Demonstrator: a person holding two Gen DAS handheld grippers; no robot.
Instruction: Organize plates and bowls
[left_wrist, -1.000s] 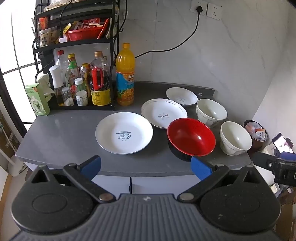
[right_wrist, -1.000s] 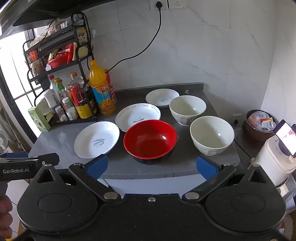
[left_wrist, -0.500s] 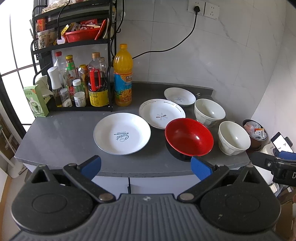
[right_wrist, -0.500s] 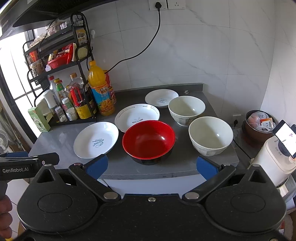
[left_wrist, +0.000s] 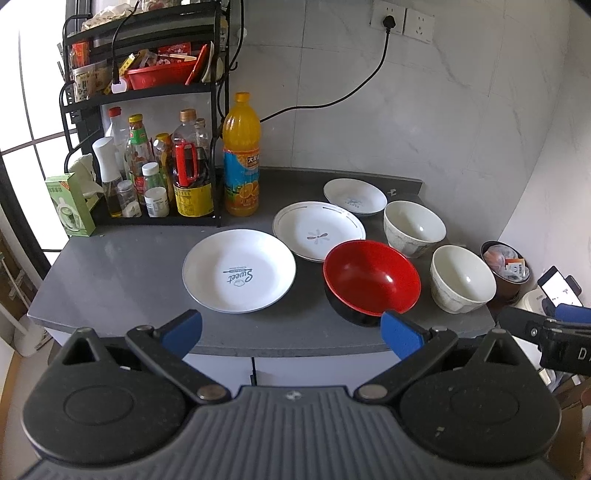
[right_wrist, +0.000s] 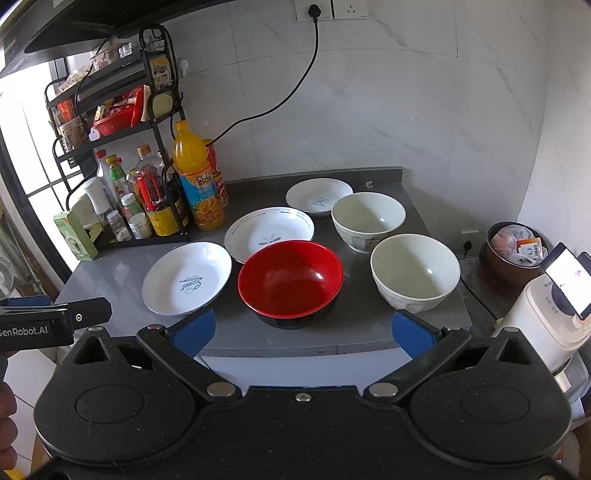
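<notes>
Six dishes on the grey counter: three white plates, two white bowls, one red bowl. "Sweet" plate at 9 o'clock of the red bowl, flower plate at 11, small plate farthest back. Far bowl at 1 o'clock, near bowl at 3. Left gripper and right gripper: jaws spread wide, empty, short of the counter edge. One juice bottle beside one rack.

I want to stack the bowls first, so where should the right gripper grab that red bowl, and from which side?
Take the red bowl by its near rim, one finger inside, one outside, coming from the counter's front edge. It sits upright and empty, its thin rim facing the open right gripper; a plate crowds the far side.
</notes>
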